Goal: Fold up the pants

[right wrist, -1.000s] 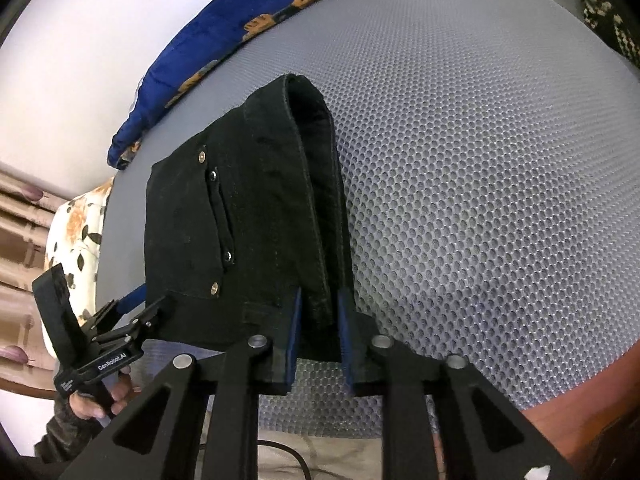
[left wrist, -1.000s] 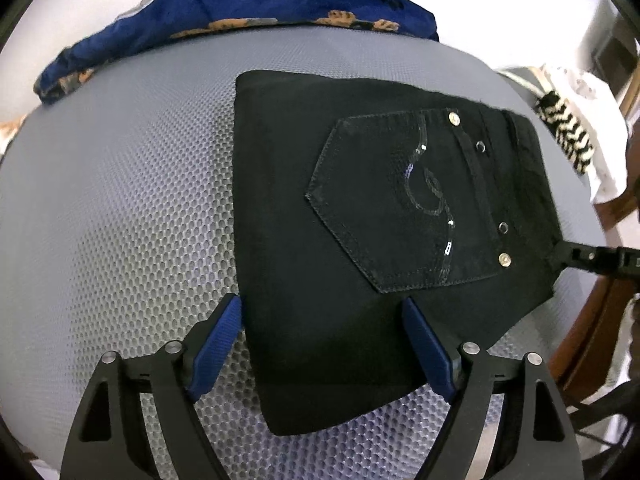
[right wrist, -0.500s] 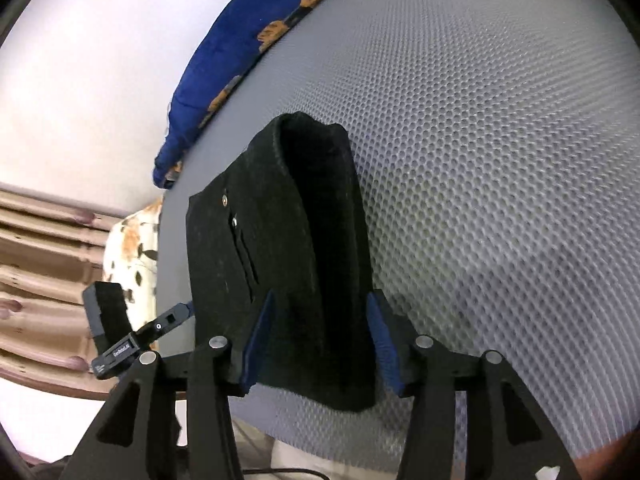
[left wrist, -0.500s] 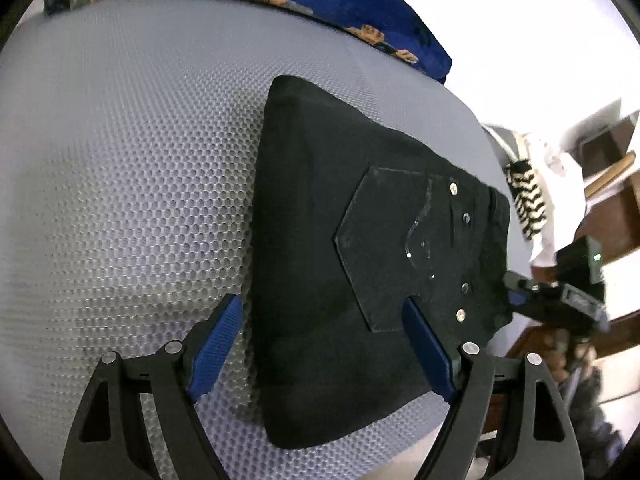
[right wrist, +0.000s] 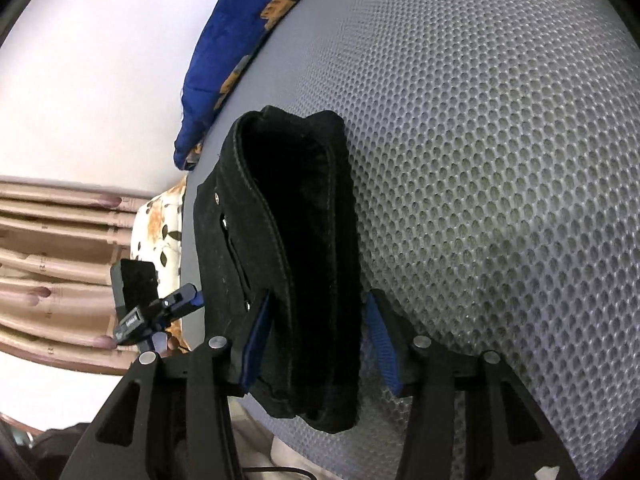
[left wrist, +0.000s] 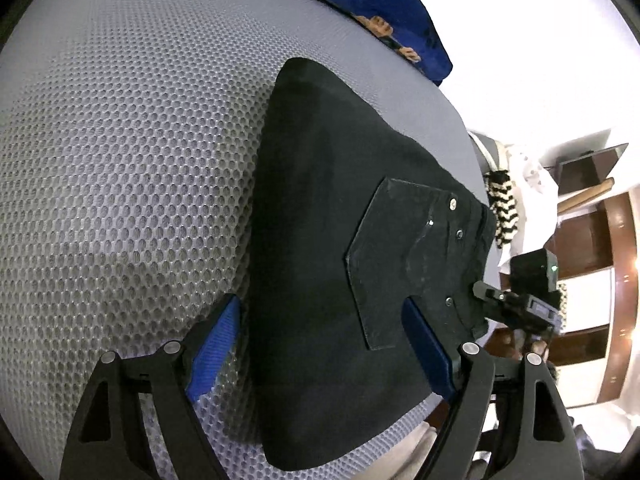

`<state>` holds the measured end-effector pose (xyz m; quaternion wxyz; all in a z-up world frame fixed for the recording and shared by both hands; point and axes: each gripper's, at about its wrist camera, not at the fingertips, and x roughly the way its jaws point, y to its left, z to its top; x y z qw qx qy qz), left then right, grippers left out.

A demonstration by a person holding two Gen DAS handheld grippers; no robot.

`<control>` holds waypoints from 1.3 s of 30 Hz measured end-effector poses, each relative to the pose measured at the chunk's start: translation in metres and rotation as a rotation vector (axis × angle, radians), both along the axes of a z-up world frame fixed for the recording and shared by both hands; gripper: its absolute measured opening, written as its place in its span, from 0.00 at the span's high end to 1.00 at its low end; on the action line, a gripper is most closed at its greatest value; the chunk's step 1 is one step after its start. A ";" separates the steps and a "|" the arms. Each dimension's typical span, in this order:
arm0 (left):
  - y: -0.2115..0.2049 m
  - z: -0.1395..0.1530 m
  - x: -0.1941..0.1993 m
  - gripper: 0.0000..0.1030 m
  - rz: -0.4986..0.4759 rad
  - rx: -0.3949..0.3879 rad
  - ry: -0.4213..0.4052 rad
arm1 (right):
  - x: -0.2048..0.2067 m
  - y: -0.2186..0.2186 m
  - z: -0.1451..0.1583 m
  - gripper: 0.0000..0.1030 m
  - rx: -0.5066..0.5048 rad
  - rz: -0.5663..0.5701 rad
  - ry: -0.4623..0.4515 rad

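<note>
— Where do the pants sit from each claw, starting close in?

— Right at the tips. The left gripper [left wrist: 320, 344] has its blue pads spread wide and holds nothing; the folded black pants [left wrist: 340, 248] lie flat between and just ahead of those pads, on the grey mesh surface [left wrist: 120, 160]. The right gripper [right wrist: 316, 344] is also parted, its pads standing either side of the waistband end without clearly pinching it, so I'd call it empty too.

— Which way does the bundle run?

— From the left claw it stretches away and off to the right, with the back pocket [left wrist: 404, 256] nearest the right-hand pad. From the right claw its long axis runs straight forward, away from the fingers. My guess is the fold is about finished, and either claw could re-grip; the right one is squarely on the end.

— Does one camera tell you more?

— The left view shows the flat top face and the other claw at the far right edge of the cloth. The right view looks into the stacked layers of the pants [right wrist: 296, 260], which gape a little, and that thickness is hidden from the left. Farther off, past the bundle, a blue patterned cushion [right wrist: 240, 52] lies along the edge of the mesh.
</note>
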<state>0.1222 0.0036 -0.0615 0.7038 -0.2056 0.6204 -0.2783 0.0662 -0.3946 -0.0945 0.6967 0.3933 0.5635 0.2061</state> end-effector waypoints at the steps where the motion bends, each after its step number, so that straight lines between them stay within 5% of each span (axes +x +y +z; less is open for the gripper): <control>1: 0.001 0.000 0.002 0.21 -0.004 -0.008 0.001 | 0.001 -0.005 -0.001 0.56 0.007 0.010 -0.004; 8: -0.012 -0.001 0.008 0.21 -0.024 -0.038 -0.015 | 0.016 0.000 -0.008 0.54 0.074 0.049 -0.039; 13: -0.019 -0.001 0.008 0.24 -0.018 -0.039 -0.056 | 0.026 0.010 -0.015 0.66 0.103 0.058 -0.044; 15: -0.023 0.001 0.008 0.48 0.000 0.031 -0.090 | 0.025 0.011 -0.013 0.68 0.100 0.021 -0.040; 21: -0.021 0.015 0.005 0.77 0.001 0.081 -0.132 | 0.016 0.027 0.020 0.75 -0.015 -0.007 -0.083; 30: -0.010 0.052 0.016 0.81 0.001 0.140 -0.244 | 0.043 0.060 0.052 0.77 -0.069 0.008 -0.103; 39: 0.028 0.063 0.080 0.81 0.083 0.211 -0.288 | 0.135 0.108 0.050 0.77 -0.061 0.048 -0.127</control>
